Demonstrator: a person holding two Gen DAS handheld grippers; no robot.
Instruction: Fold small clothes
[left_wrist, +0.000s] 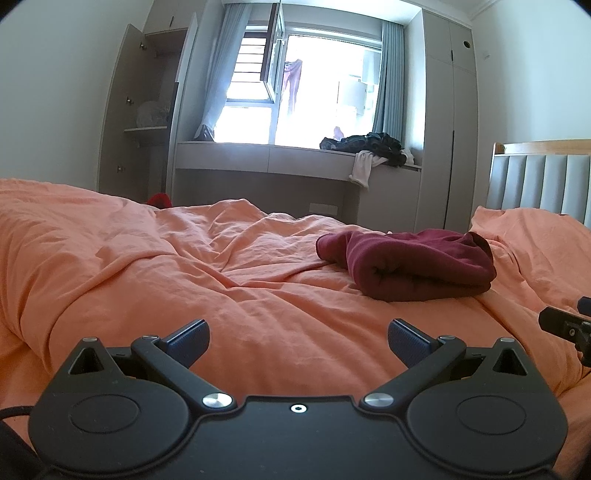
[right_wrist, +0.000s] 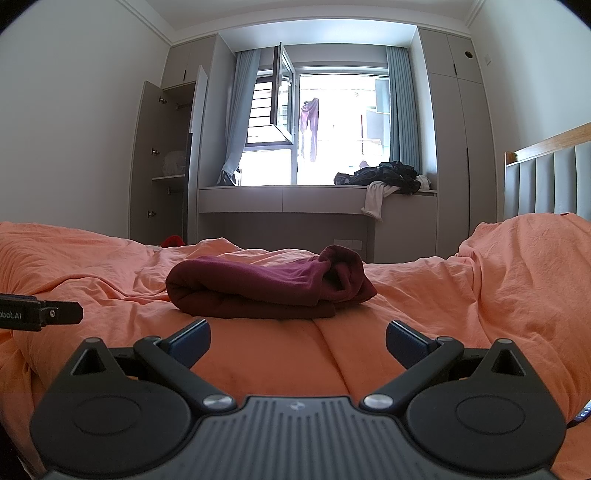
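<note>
A dark red garment (left_wrist: 410, 262) lies folded into a thick bundle on the orange bedspread (left_wrist: 184, 266), ahead and to the right of my left gripper (left_wrist: 298, 341). That gripper is open with nothing between its blue pads, low over the bedspread. In the right wrist view the same garment (right_wrist: 266, 288) sits straight ahead, just beyond my right gripper (right_wrist: 298, 341), which is also open and holds nothing. Each gripper shows at the edge of the other's view: the right gripper (left_wrist: 565, 326) and the left gripper (right_wrist: 40, 312).
A padded grey headboard (left_wrist: 539, 184) stands at the right, with a raised orange pillow (right_wrist: 524, 266) before it. Beyond the bed are a window bench with a heap of dark clothes (left_wrist: 365, 146), an open wardrobe (left_wrist: 147, 110) and a red object (left_wrist: 159, 200) by the bed's far edge.
</note>
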